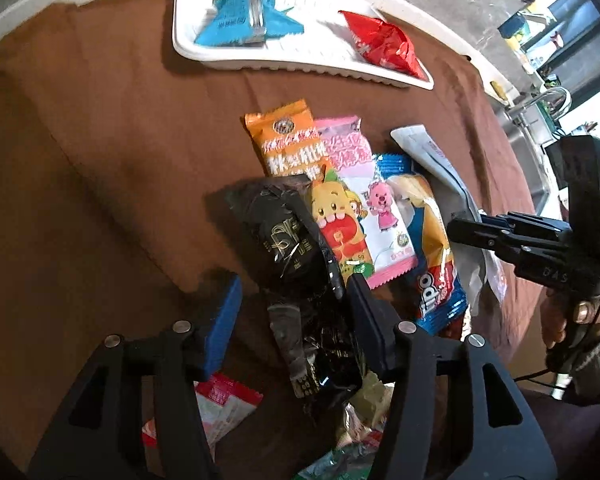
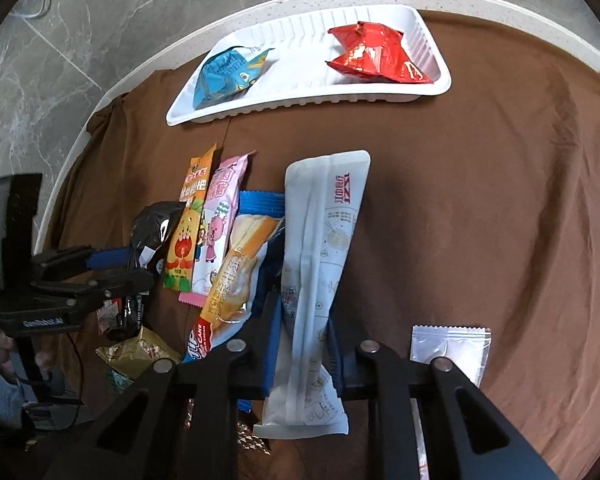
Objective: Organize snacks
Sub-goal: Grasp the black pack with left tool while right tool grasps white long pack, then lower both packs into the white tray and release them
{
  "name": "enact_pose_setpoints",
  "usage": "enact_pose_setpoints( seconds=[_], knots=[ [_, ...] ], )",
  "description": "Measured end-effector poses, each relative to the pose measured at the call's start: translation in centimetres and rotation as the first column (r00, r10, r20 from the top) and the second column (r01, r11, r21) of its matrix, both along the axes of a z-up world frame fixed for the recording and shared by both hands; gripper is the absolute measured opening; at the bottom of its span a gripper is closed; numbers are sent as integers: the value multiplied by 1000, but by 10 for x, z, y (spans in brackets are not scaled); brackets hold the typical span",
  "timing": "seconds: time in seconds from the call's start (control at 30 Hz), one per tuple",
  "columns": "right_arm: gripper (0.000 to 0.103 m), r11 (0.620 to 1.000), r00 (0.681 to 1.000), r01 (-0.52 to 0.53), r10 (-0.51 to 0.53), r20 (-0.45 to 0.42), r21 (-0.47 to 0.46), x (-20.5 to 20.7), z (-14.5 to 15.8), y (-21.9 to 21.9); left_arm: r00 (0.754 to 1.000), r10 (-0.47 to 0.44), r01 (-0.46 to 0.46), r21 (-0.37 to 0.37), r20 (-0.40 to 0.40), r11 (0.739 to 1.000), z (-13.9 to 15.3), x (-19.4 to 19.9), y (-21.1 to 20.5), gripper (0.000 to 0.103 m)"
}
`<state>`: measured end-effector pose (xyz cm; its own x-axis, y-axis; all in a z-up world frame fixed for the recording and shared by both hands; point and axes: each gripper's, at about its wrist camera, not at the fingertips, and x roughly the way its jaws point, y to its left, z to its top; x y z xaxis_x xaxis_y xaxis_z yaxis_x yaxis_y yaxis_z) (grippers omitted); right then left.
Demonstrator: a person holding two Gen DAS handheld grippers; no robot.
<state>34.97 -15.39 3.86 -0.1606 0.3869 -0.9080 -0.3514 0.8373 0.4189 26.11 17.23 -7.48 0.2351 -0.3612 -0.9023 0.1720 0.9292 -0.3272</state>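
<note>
Left gripper (image 1: 294, 304): fingers parted around crinkly black foil snack packet (image 1: 288, 236).
Right gripper (image 2: 302, 344): fingers clenched on long white paper pouch (image 2: 320, 264).
Risk: limp pouch may sag and drag the neighbouring blue cake wrapper (image 2: 236, 276).

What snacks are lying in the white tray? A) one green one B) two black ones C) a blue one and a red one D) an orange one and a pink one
C: the white tray holds only a blue packet and a red packet.
</note>
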Motion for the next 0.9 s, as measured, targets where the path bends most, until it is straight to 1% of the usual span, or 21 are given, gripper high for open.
enact_pose_setpoints(
  seconds=[0.03, 0.07, 0.1, 0.13, 0.23, 0.3, 0.4, 0.57, 0.6, 0.73, 0.8, 0.9],
  knots=[
    [23, 1000, 1000, 8, -8, -7, 7, 0, -1, -1, 1000, -10, 10, 11, 9, 1000, -1, -1, -1, 53],
    [22, 1000, 1000, 17, -17, -14, 14, 1, -1, -3, 1000, -16, 16, 18, 16, 1000, -2, -1, -3, 51],
    [22, 999, 999, 24, -24, -21, 22, 1, -2, -4, 1000, -18, 18, 15, 20, 1000, -2, -1, -5, 45],
    [22, 999, 999, 30, -30, -26, 26, 1, -2, -5, 999, -28, 28, -1, 18, 1000, -3, 0, -6, 41],
    [21, 997, 997, 63, -60, -56, 53, 3, -3, -9, 1000, -21, 21, -15, 17, 1000, -4, 2, -6, 36],
    [21, 994, 994, 80, -75, -75, 72, 2, -3, -12, 1000, -8, 9, -44, 16, 999, -4, 2, -2, 26],
    [21, 988, 989, 116, -105, -104, 105, 4, -1, -18, 1000, -5, 7, -82, 21, 997, -1, 1, 4, 18],
    [21, 967, 975, 188, -163, -149, 171, 12, 5, -29, 999, 2, 1, -101, 35, 995, 5, 2, 11, 17],
    [21, 962, 972, 201, -173, -160, 182, 13, 6, -30, 999, 7, -3, -122, 33, 992, 6, 4, 14, 17],
    [21, 940, 958, 253, -210, -196, 228, 19, 10, -36, 999, 40, -33, -167, 37, 985, 12, 7, 25, 16],
    [21, 930, 952, 272, -223, -208, 248, 22, 12, -37, 998, 57, -47, -210, 41, 977, 18, 9, 33, 16],
    [21, 911, 944, 301, -243, -223, 282, 31, 16, -37, 996, 80, -65, -255, 47, 965, 28, 16, 42, 16]
  ],
)
